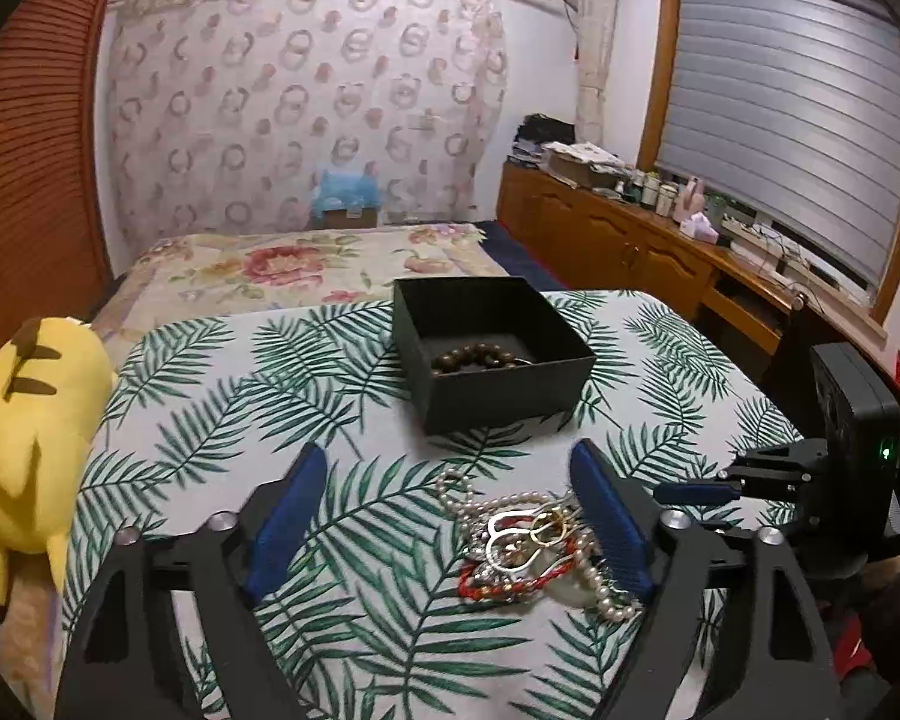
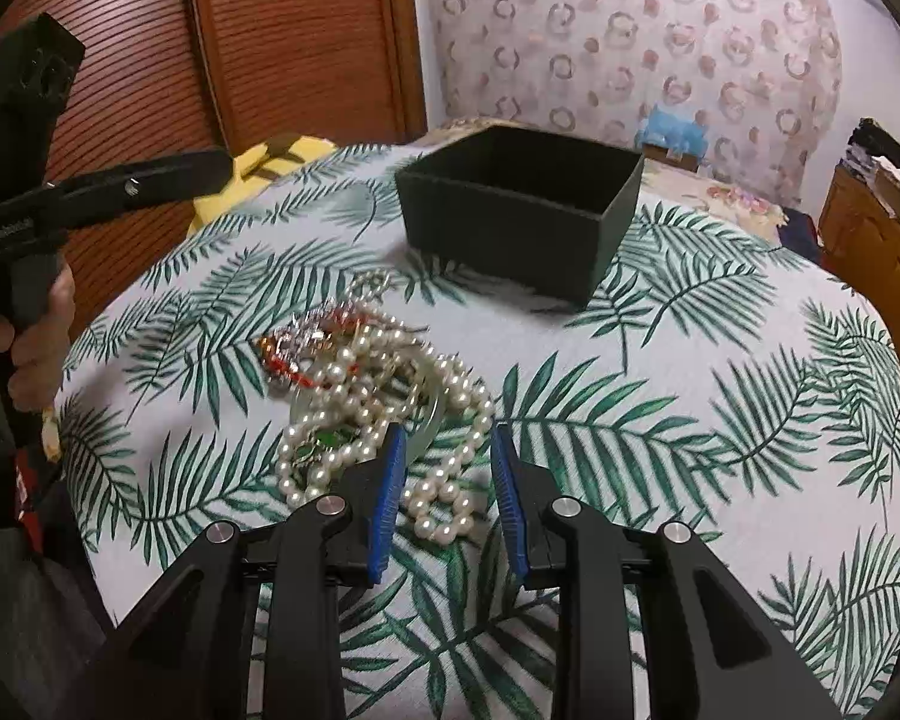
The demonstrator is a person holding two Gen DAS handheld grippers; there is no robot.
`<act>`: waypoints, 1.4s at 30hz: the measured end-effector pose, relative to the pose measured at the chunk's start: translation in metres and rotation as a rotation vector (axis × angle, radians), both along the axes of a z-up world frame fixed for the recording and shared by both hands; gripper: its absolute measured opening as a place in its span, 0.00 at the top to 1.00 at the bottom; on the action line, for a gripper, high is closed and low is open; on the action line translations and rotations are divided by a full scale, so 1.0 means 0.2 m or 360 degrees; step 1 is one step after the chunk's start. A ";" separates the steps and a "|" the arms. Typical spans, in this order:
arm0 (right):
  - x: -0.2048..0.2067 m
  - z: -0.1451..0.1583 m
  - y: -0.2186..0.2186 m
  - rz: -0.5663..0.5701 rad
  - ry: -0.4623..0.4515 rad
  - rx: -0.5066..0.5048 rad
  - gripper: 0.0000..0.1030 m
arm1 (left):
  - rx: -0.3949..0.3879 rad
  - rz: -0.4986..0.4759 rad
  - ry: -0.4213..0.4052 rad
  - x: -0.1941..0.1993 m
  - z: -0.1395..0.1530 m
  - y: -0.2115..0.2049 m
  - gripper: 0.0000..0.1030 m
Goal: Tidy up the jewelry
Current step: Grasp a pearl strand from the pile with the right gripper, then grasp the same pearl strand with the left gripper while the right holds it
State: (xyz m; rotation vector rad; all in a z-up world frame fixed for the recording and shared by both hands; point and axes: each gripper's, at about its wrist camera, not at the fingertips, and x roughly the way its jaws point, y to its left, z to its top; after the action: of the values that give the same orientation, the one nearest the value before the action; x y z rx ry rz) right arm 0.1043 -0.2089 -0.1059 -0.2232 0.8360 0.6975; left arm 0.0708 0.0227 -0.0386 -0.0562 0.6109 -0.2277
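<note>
A tangled jewelry pile (image 1: 528, 546) of pearl strands, red beads and metal pieces lies on the leaf-print tablecloth (image 1: 210, 396). Behind it stands a black box (image 1: 492, 354) that holds a brown bead bracelet (image 1: 477, 355). My left gripper (image 1: 448, 453) is wide open, and the pile rests by the inner side of its right finger. In the right wrist view my right gripper (image 2: 447, 438) is partly open over the pile's near end (image 2: 354, 372). A loop of the pearl necklace (image 2: 444, 498) lies between its blue pads, which do not press on it. The black box (image 2: 510, 228) sits beyond.
A yellow plush toy (image 1: 30, 438) hangs off the table's left edge. A bed with a floral cover (image 1: 306, 267) lies behind the table and a wooden cabinet (image 1: 630, 246) runs along the right. A hand (image 2: 36, 330) grips the left tool's handle.
</note>
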 end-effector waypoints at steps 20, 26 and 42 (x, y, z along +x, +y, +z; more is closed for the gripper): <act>0.12 -0.05 0.02 -0.0066 -0.0030 -0.0175 0.92 | 0.0001 0.0014 0.0048 -0.06 -0.12 -0.01 0.14; 0.09 0.02 -0.04 -0.0076 -0.0086 -0.0102 0.92 | 0.0009 -0.0002 0.0083 -0.05 -0.16 -0.02 0.14; 0.02 0.48 -0.28 -0.0233 -0.0424 0.0121 0.92 | 0.0028 0.0018 0.0135 -0.02 -0.20 -0.01 0.14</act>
State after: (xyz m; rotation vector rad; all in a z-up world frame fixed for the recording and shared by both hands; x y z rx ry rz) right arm 0.1076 -0.2645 -0.0108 -0.1801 0.5640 0.5466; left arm 0.0660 0.0208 -0.0785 -0.0526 0.6965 -0.2099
